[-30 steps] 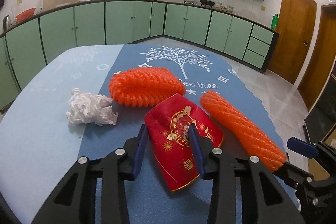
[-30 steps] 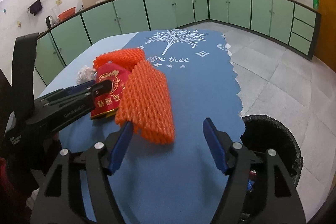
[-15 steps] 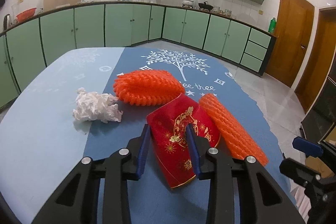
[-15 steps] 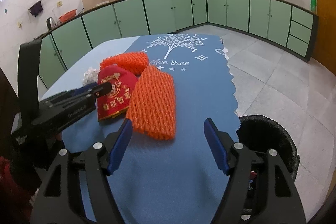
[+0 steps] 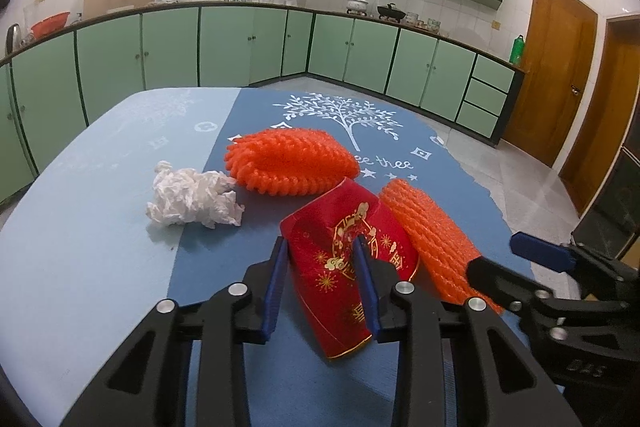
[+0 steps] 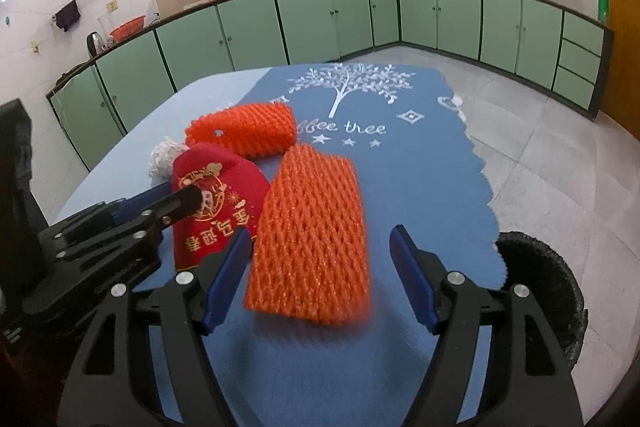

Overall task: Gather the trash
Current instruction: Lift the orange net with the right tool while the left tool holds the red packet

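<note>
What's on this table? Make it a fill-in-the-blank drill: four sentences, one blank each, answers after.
1. The crumpled tissue on the table is ____.
2. The print on the red packet is ____ coloured.
3. The right gripper stands open around the near foam net, which is ____ coloured.
4. The black bin stands on the ____.
Answers: white; gold; orange; floor.

Left gripper (image 5: pixel 321 259) frame: black plastic, cut with triangular openings.
Right gripper (image 6: pixel 320 263) frame: black, likewise built.
Jaws: lined with blue pads.
Screws: silver, set at the linkage joints.
</note>
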Available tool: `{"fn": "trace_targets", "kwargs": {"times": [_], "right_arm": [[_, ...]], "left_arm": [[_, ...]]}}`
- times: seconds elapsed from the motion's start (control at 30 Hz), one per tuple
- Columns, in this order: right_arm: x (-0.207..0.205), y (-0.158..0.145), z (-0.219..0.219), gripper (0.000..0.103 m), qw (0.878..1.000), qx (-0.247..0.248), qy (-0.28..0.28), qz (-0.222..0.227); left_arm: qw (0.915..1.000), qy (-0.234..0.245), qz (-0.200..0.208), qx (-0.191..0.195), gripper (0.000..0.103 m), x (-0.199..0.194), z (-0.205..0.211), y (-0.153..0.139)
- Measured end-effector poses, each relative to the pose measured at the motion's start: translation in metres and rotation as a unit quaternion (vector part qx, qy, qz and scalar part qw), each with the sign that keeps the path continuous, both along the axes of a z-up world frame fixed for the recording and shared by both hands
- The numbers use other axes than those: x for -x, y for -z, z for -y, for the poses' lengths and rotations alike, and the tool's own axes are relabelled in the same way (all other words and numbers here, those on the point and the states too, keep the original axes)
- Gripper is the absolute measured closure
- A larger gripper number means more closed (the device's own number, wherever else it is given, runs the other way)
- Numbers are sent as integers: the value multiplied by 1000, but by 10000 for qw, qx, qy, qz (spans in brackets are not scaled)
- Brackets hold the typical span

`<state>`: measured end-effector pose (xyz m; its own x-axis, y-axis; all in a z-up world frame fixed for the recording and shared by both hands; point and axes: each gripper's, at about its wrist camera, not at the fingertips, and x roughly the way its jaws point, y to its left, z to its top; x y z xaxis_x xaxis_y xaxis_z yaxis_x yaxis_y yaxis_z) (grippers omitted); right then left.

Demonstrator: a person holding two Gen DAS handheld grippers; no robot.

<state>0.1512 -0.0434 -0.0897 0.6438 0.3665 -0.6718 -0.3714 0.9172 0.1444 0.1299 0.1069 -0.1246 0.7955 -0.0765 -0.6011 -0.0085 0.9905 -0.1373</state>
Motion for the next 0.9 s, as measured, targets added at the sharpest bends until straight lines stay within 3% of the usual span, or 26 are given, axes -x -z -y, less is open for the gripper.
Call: {"fn": "trace_targets", "kwargs": {"times": [0.4,0.47,0.5,0.7,0.9], "right_arm": [[-15,16,-7,37,9997,111,9,-204],[-17,20,-9,46,9995,142,-20,-288],[-18,22,-10,48,9994,136,-34,-322],[-17,22,-12,80,9991,72,-226,-351],[-7,2,-11,84,9995,28,-298,-28]], "left_arm": [[10000,32,-3,8,70,-2,0,5],[10000,28,-28,25,71,-2,-1,5],[10000,30,-44,29,79,-3,-1,5],[10000,85,-22,-3,80,-3,0,4],[9999,117,-9,-27,84,-3,0,2]]}}
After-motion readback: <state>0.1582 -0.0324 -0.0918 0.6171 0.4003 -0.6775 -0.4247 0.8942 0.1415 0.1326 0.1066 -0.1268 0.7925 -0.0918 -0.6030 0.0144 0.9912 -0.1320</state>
